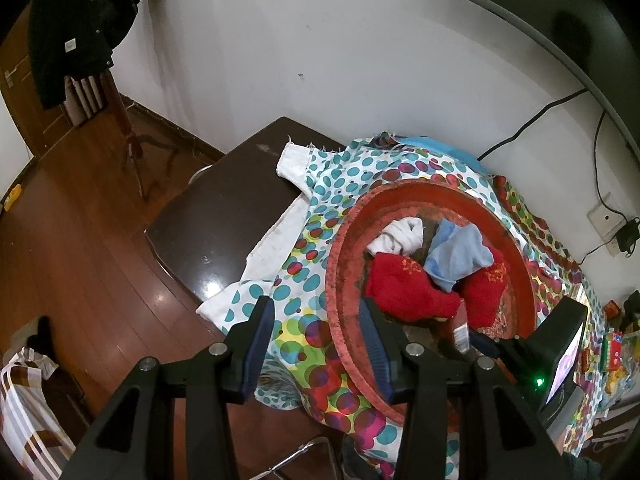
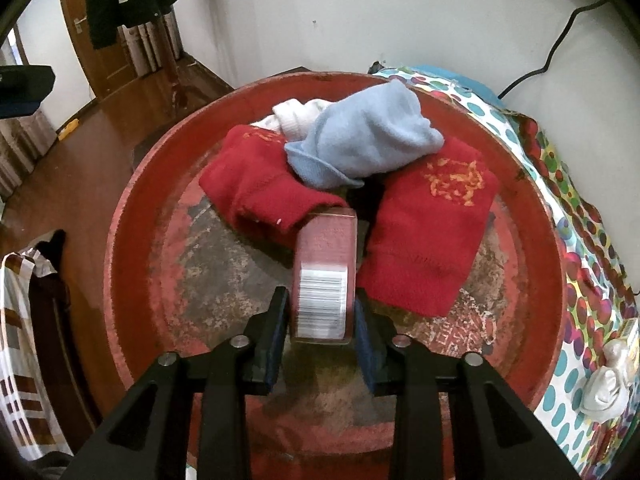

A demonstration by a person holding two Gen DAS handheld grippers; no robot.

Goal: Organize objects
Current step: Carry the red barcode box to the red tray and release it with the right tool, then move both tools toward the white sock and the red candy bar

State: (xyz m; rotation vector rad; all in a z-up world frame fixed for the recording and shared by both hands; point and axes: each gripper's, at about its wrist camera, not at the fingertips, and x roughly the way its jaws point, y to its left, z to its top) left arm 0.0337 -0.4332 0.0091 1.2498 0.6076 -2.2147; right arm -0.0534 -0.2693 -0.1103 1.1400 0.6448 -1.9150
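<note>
Right gripper (image 2: pixel 320 308): jaws flank a dark-red box (image 2: pixel 326 276) with a barcode label; contact appears loose, though blur prevents certainty.
Box location: inside the red tray (image 2: pixel 132 240), near its front rim.
Socks: two red socks (image 2: pixel 432 232), blue sock (image 2: pixel 360 140), white sock (image 2: pixel 296 116) toward the tray's far rim.
Left gripper (image 1: pixel 320 344): jaws released, straddling the tray's left rim, gripping nothing.
Worktop (image 1: pixel 224 216): dotted cloth (image 1: pixel 304 200) under the tray.

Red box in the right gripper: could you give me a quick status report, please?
Left gripper open, empty, at the tray rim. Right gripper straddles the red box over the tray; grip unclear. Red socks lie just ahead.
</note>
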